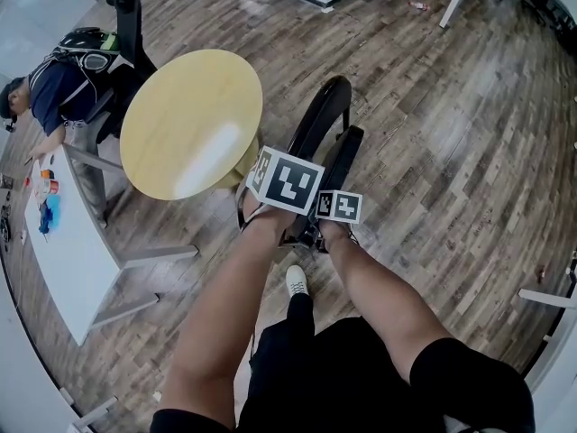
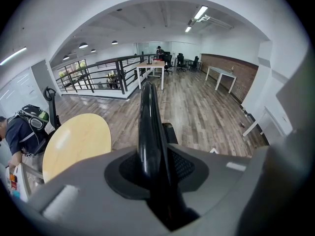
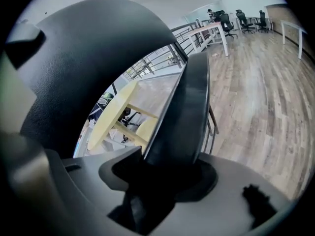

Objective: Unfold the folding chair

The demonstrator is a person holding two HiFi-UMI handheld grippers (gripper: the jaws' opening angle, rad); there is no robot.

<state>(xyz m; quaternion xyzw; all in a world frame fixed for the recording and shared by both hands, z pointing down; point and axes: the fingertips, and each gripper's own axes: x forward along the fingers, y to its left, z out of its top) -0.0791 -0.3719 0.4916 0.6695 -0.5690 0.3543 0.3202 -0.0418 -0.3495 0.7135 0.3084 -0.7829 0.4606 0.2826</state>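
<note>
Gripping the folded chair beside a round table: left tool clenched on its frame tube; right tool grasping its seat edge.

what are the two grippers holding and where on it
The black folding chair: left gripper grips its thin glossy frame edge, right gripper its thick black panel.

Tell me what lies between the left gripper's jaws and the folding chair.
Nothing. The left gripper view shows the left gripper with its jaws shut directly on the folding chair, on its thin black edge.
</note>
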